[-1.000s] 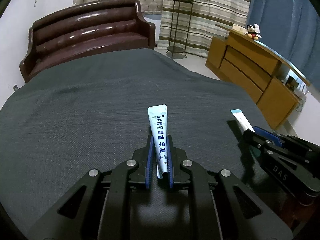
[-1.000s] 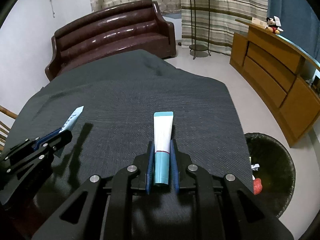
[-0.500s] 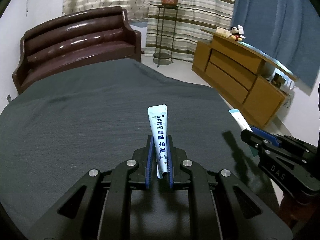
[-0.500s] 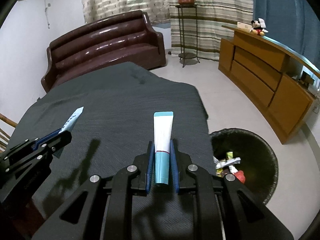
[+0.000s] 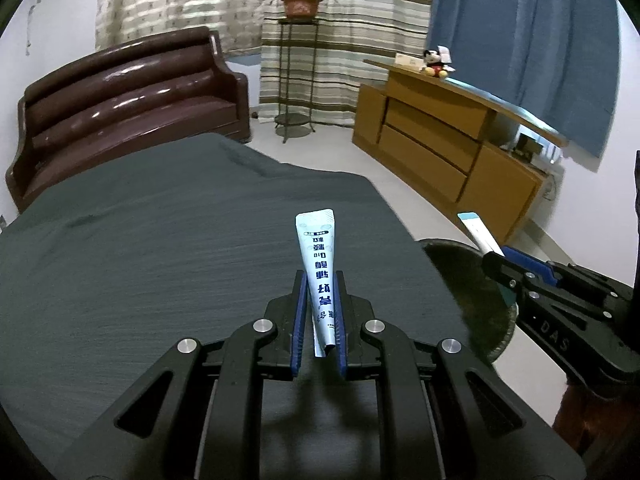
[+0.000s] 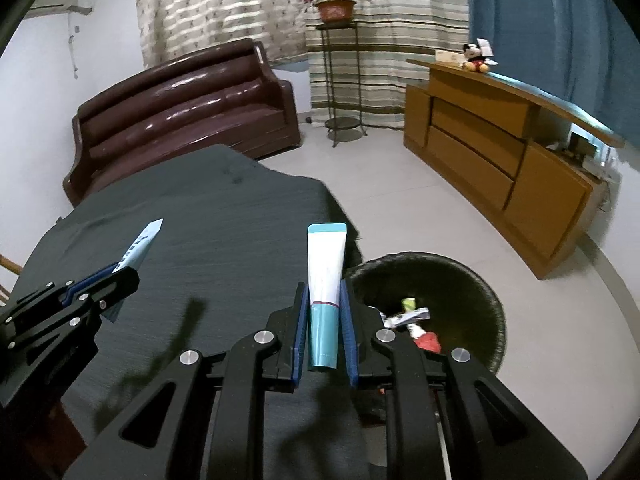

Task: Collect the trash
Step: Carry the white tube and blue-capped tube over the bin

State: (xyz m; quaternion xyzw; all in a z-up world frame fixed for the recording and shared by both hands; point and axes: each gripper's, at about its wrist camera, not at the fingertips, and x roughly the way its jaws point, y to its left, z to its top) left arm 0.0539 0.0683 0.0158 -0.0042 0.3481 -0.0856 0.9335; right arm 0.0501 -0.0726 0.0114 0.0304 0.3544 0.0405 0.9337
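Note:
My left gripper (image 5: 319, 280) is shut on a pale blue sachet (image 5: 319, 264) with dark blue lettering, held above the dark grey table (image 5: 160, 248) near its right edge. My right gripper (image 6: 324, 292) is shut on a white and teal tube (image 6: 325, 276), held over the table's right edge beside a black trash bin (image 6: 472, 292) on the floor. The bin holds several wrappers (image 6: 412, 318). In the left wrist view the right gripper (image 5: 496, 258) and its tube (image 5: 478, 234) show at right above the bin (image 5: 468, 280). In the right wrist view the left gripper (image 6: 124, 276) and sachet (image 6: 140, 242) show at left.
A brown leather sofa (image 5: 120, 96) stands behind the table. A plant stand (image 6: 340, 80) is by the striped curtains. A wooden sideboard (image 6: 500, 152) lines the right wall, with pale floor (image 6: 400, 208) between it and the table.
Both grippers have moved to the right with their items still held. The trash bin has come further into view under the right gripper and now shows in the left wrist view.

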